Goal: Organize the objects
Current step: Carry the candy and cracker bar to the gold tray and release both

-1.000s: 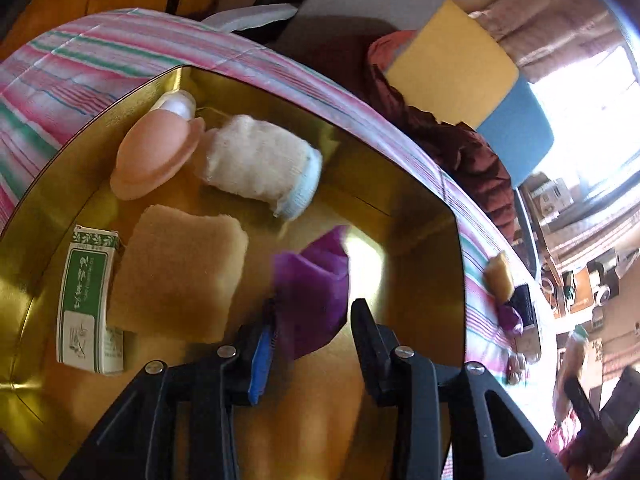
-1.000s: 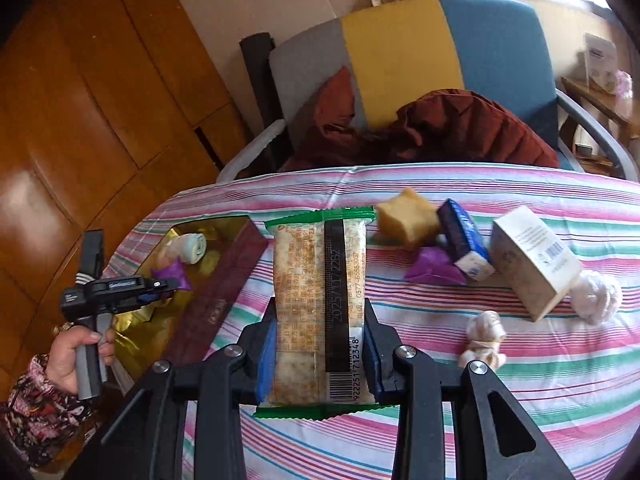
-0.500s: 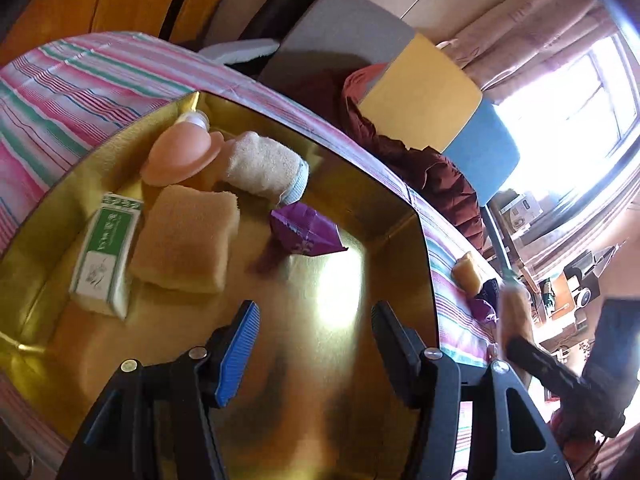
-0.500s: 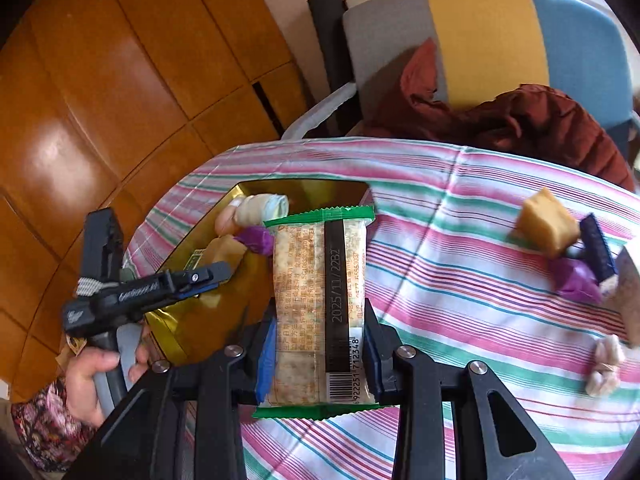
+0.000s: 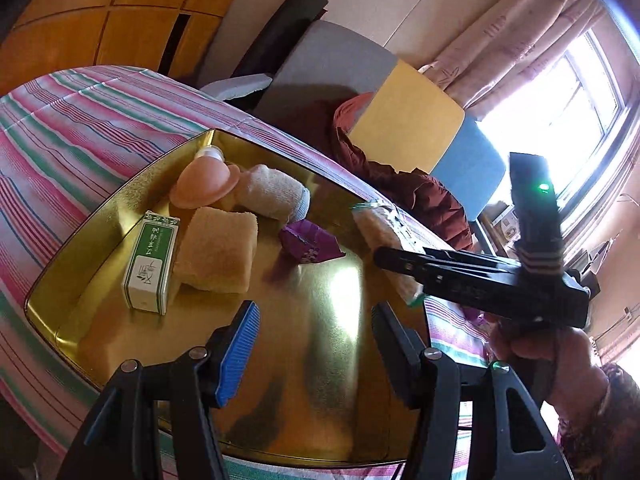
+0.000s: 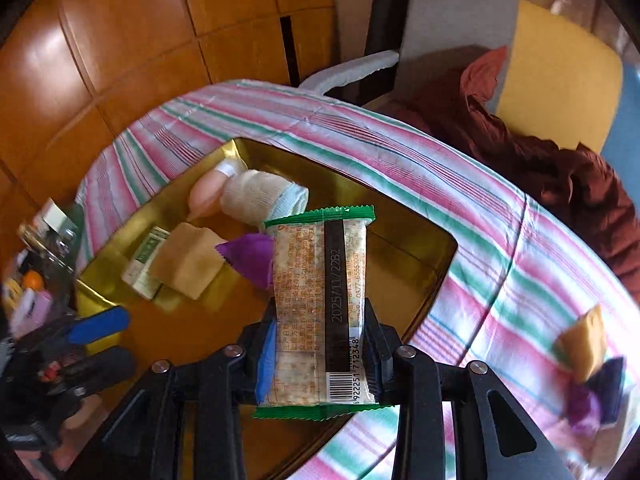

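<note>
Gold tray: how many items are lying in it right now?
5 in the gold tray: peach cup and rolled sock at the far end, green box, yellow sponge, purple wrapper. Nothing seems hidden.

A lived-in room of a home: a surface under a striped pink, green and white cloth (image 5: 88, 120), an armchair (image 5: 404, 120) in grey, yellow and blue panels with dark red clothing (image 6: 560, 168) heaped on it, pink curtains (image 5: 520, 36) beside a bright window (image 5: 576, 92), and glossy wooden wall panels (image 6: 120, 40).
</note>
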The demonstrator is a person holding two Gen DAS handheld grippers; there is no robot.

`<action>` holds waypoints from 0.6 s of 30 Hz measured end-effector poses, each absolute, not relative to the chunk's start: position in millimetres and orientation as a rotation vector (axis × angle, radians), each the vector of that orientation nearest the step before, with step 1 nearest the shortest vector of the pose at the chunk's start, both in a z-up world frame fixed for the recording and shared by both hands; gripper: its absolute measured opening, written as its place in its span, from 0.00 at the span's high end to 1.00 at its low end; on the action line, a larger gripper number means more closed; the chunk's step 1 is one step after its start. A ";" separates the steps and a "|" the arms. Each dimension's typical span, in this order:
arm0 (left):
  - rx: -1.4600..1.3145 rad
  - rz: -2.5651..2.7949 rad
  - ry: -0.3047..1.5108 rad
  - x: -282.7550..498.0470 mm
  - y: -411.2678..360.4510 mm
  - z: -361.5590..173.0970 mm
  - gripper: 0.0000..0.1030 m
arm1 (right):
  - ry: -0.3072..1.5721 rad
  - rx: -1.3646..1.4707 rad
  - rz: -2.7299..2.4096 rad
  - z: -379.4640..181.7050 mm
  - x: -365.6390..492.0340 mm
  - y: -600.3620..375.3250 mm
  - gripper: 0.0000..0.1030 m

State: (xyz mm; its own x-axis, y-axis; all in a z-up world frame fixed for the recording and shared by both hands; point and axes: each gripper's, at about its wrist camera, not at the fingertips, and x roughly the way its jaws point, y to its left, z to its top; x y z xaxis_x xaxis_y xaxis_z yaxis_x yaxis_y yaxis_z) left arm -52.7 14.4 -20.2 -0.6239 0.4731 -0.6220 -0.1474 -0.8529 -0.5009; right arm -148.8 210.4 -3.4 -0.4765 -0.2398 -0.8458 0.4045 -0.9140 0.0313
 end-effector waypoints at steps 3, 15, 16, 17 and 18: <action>-1.111 2.489 -0.601 -53.3 10.7 -19.8 0.43 | 0.353 1.360 -2.405 -9.3 -165.3 203.6 0.65; -1.119 2.484 -0.615 -55.7 8.7 -20.0 0.43 | 0.536 1.273 -2.456 -10.5 -186.2 185.2 0.59; -1.125 2.483 -0.608 -55.9 10.2 -20.5 0.43 | 0.520 1.250 -2.468 -6.6 -182.4 187.3 0.59; -1.131 2.479 -0.604 -55.9 11.7 -21.2 0.43 | 0.502 1.234 -2.476 -3.1 -179.6 189.9 0.59; -1.131 2.476 -0.603 -55.5 12.9 -22.0 0.43 | 0.481 1.220 -2.483 0.3 -175.8 193.2 0.57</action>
